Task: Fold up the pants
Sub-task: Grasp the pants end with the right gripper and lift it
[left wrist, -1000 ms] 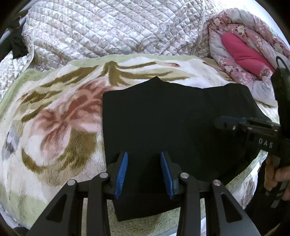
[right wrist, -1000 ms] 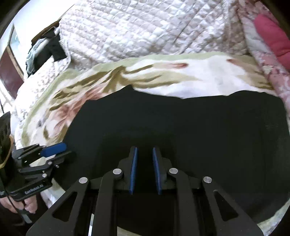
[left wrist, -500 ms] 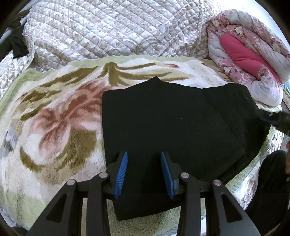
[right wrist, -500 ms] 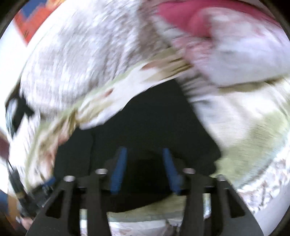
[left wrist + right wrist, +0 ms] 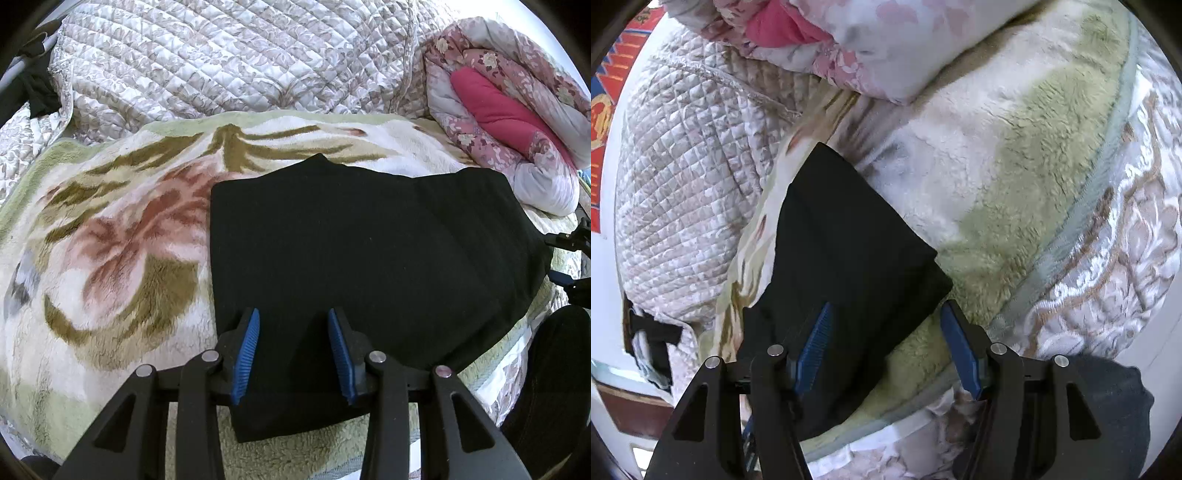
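The left tongs (image 5: 291, 347) are held part open above the near edge of the folded black pants (image 5: 362, 258), nothing gripped; the right tongs (image 5: 886, 339) are opening, one corner of the pants seen between the pads, unpressed. Beneath the pants a floral fleece blanket (image 5: 110, 240) is spread on the bed; beyond it a quilted coverlet (image 5: 221, 59) is heaped.

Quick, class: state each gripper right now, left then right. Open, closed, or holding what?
Left gripper: open above the folded black pants, gripping nothing.
Right gripper: jaws opening, pants edge between them, not gripped.

The pants (image 5: 369, 258) lie on the blanket (image 5: 110, 258), quilt (image 5: 221, 62) behind, rolled comforter (image 5: 517, 122) at right.
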A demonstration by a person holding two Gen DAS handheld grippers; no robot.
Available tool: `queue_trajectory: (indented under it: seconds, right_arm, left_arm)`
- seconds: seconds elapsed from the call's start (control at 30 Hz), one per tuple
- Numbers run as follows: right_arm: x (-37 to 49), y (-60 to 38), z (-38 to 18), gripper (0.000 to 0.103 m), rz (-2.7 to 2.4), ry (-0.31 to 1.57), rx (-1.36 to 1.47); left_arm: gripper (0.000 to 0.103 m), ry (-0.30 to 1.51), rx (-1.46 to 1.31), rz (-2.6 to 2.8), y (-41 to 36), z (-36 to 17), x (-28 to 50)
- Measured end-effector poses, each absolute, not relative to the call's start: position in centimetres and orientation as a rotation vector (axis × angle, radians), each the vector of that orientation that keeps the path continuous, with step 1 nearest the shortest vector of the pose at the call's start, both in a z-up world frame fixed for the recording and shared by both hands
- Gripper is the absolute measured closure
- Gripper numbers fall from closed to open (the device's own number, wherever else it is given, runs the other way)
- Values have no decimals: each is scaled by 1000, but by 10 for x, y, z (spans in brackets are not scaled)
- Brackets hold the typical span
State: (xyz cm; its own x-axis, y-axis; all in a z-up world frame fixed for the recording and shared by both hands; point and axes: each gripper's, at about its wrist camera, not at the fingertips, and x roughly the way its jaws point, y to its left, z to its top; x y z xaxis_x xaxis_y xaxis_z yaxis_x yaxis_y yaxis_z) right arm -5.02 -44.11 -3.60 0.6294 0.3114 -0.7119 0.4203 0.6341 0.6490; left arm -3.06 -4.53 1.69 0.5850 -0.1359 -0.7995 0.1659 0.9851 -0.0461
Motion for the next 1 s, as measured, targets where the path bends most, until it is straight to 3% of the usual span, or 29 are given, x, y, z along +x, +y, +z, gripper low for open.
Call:
queue_trajectory:
  seconds: [0.2,0.3,0.4,0.5,1.0]
  right_arm:
    - [-54,-445,-24,40,-27,758,929]
    - [-43,-439,-35,40,-36,809,887]
    - [-33,-436,-44,50,-53,841,863]
    - [-33,-433,-35,78,-22,817,835]
    - [-8,-297,73,81,393,704,469]
  left_arm:
    - [61,930,35,-179,-44,17,-31]
    - [61,929,34,-176,-45,17,-31]
    - [59,928,36,-177,-44,16,-30]
    - [59,930,35,-180,-44,17,-30]
    - [59,897,-56,-130,-15,36,-38]
